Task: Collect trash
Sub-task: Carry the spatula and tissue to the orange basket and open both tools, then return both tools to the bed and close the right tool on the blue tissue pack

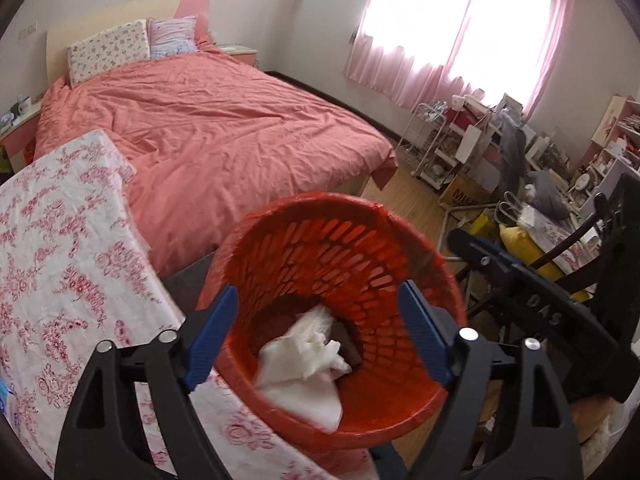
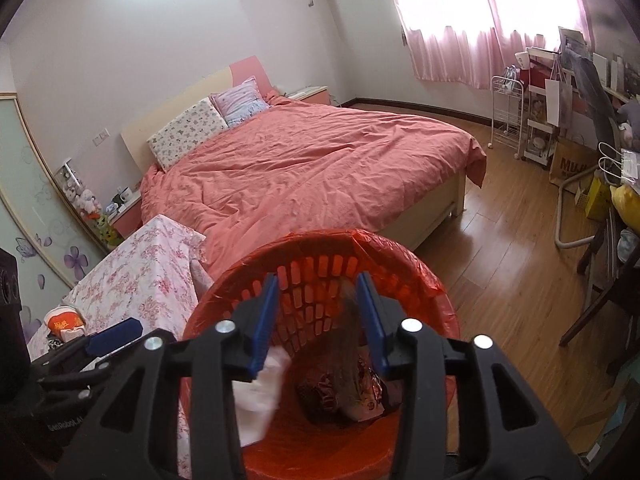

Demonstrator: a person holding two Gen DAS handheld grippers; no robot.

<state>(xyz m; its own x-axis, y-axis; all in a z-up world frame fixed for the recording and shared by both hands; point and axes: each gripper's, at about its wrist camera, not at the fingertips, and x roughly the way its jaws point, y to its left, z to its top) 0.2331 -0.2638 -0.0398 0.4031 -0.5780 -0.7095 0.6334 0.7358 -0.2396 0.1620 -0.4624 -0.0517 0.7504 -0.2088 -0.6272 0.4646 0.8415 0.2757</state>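
The left gripper (image 1: 320,328) has its blue-padded jaws spread wide with nothing between them, poised over the mouth of the round orange slotted plastic bin (image 1: 400,420) lined with a thin orange bag. Directly below and between these jaws, crumpled white tissue paper (image 1: 308,356) lies inside the bin, its edges blurred. Just left of the jaws, beside the bin, stands the surface covered by a white cloth with red flower print (image 1: 60,260).

The right gripper (image 2: 318,320) is also over the bin (image 2: 416,276), its jaws parted to a medium gap and gripping nothing. Below them, at the bottom of the bin, sit the white tissue (image 2: 260,396) on the left and a dark crinkled printed wrapper (image 2: 344,396) on the right. A blurred grey-brown streak (image 2: 348,320) hangs just inside the right-hand jaw; what it is cannot be told. Left of these jaws the other gripper's blue pad shows over the flowered surface (image 2: 148,268), near an orange and white packet (image 2: 64,322).

Beyond both pairs of jaws stretches a bed with a salmon-pink cover (image 1: 208,120). To the right run the wooden plank floor (image 2: 512,256) and cluttered shelves under pink curtains (image 1: 460,40).
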